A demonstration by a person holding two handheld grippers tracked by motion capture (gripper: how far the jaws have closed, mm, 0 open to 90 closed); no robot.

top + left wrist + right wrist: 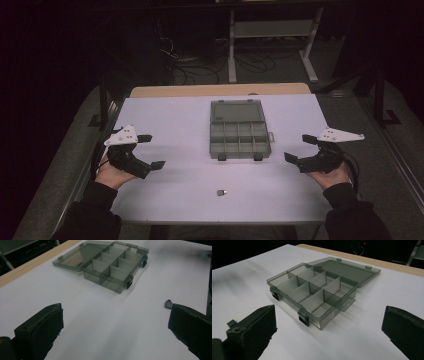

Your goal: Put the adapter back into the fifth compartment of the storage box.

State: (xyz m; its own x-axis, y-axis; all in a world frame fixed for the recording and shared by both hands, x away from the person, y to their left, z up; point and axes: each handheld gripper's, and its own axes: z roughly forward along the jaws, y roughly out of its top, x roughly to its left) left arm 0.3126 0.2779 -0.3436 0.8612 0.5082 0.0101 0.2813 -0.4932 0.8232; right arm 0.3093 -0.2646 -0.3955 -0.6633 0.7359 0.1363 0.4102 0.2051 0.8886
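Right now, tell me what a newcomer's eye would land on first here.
The open grey box at the table's centre, lid laid flat behind, compartments bare. A small dark part lies alone near the front edge. The left claw and right claw hover open at either side.

Smoky grey see-through box (240,131), white table (175,125), black claws.

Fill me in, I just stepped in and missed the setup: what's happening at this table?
A person holds a two-jaw gripper in each hand over a white table. The left gripper and right gripper both hover open, holding nothing. Between them sits a smoky plastic organizer box, lid flipped open and flat, its compartments looking empty. A small dark part lies loose on the table nearer the person, untouched.
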